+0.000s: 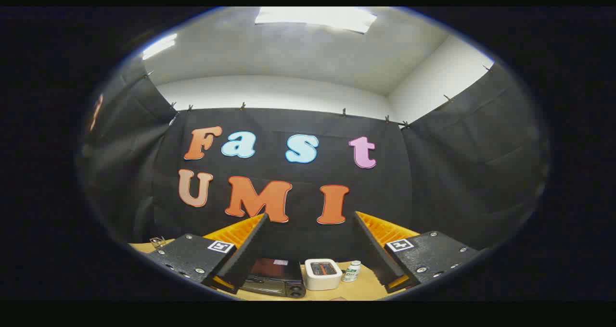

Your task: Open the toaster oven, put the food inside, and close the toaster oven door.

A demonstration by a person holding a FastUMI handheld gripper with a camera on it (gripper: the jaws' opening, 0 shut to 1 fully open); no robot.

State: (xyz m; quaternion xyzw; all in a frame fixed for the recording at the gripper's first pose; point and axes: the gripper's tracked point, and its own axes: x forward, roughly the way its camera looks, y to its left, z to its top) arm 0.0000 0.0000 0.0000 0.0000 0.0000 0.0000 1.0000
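My gripper is held high above the table, open, with a wide gap and nothing between its fingers. Far below and ahead, seen through that gap, a small black toaster oven stands on the wooden table close to the left finger. Its door looks closed. Beside it, to the right, lies a white box with a dark and orange top. A small white bottle with a green label stands to the right of the box, near the right finger.
Black cloth walls close the booth at the back and on both sides. A small metal clip-like thing lies at the table's far left edge, beyond the left finger.
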